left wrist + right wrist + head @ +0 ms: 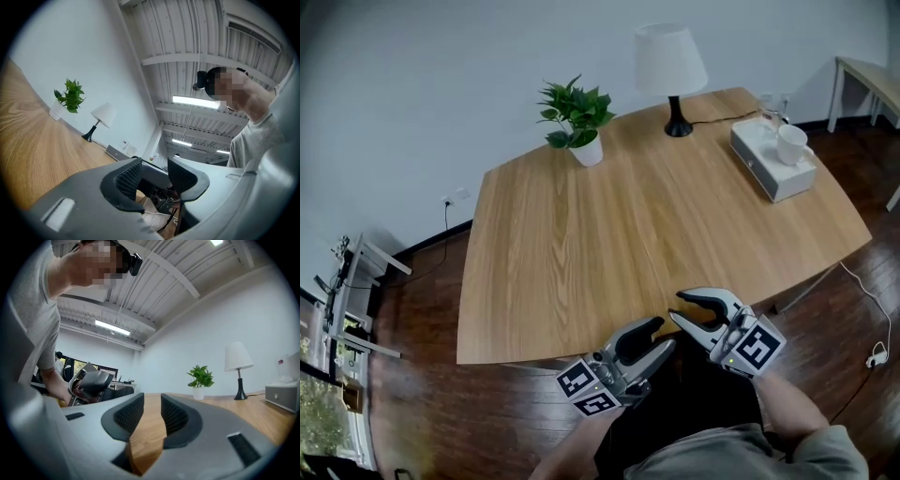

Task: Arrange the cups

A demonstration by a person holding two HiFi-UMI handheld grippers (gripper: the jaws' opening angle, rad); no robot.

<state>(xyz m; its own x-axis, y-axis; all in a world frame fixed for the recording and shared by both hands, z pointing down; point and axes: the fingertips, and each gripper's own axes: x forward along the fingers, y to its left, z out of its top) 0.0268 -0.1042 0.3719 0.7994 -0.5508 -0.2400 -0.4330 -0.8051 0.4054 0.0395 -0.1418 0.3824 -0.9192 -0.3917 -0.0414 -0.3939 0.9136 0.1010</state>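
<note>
At the near edge of the wooden table (609, 244), you hold both grippers side by side, their tips close together and aimed roughly toward the table's far side. The left gripper (661, 336) is on the left in the head view and the right gripper (677, 307) is just beside it, a little further forward.

The left gripper's jaws stand apart with a clear gap, and its own view (154, 176) shows nothing between the ribbed pads. The right gripper's jaws are parted by a narrower gap. Its own view (152, 411) shows only bare wood through that gap, so you are holding nothing in either gripper.

One white cup (791, 144) is in sight. It stands upright on top of a white box (764, 169) near the table's far right corner, well apart from both grippers.

A lamp (671, 64) with a white shade and a black base stands at the far edge, left of the box. A green plant (577, 116) in a white pot stands further left along that edge. The wide middle of the table between these things and your grippers is plain wood grain.

The floor (422, 394) around the table is dark wood. The corner of a second, pale table (867, 80) shows at the upper right.
</note>
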